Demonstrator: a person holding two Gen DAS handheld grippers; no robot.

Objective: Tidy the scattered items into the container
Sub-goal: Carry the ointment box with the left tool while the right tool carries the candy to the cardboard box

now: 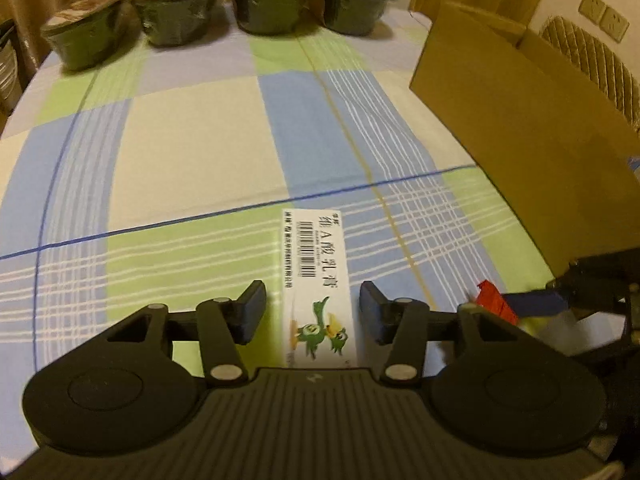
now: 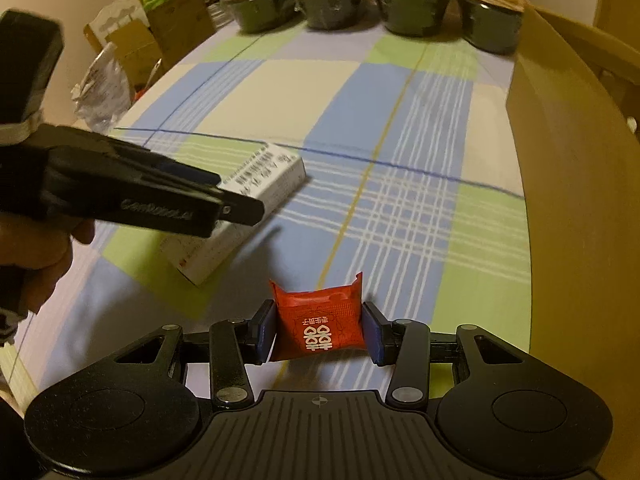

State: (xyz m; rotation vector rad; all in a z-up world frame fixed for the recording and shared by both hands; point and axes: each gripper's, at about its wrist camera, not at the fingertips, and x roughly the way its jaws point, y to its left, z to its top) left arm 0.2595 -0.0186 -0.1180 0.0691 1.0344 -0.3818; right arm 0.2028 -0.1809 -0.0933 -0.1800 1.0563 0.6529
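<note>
- On the checked surface, the white carton lies flat between the fingers of the left claw; the jaws stand apart on either side of it, with a gap on both sides, so it is not yet gripped.
- Right claw: clamped on the red sachet, both pads pressed against its sides. Whether the sachet is lifted clear of the cloth cannot be told.
- Container: the cardboard box stands at the right edge of the surface, near both items. Its interior is hidden in both views, so any contents already stowed cannot be confirmed.
- Four sealed dark bowls stand in a row along the far edge, well apart from the claws and outside the box.
- Progress, as a judgement: early to middle stage. One item is secured for transfer and one is bracketed for pickup; neither is in the box.
- Remaining, as a judgement: close on the carton, carry both items into the box, then deal with the bowls if they count as scattered items.
- Off the surface at the left, a pile of bags and cartons appears unrelated to the task.
</note>
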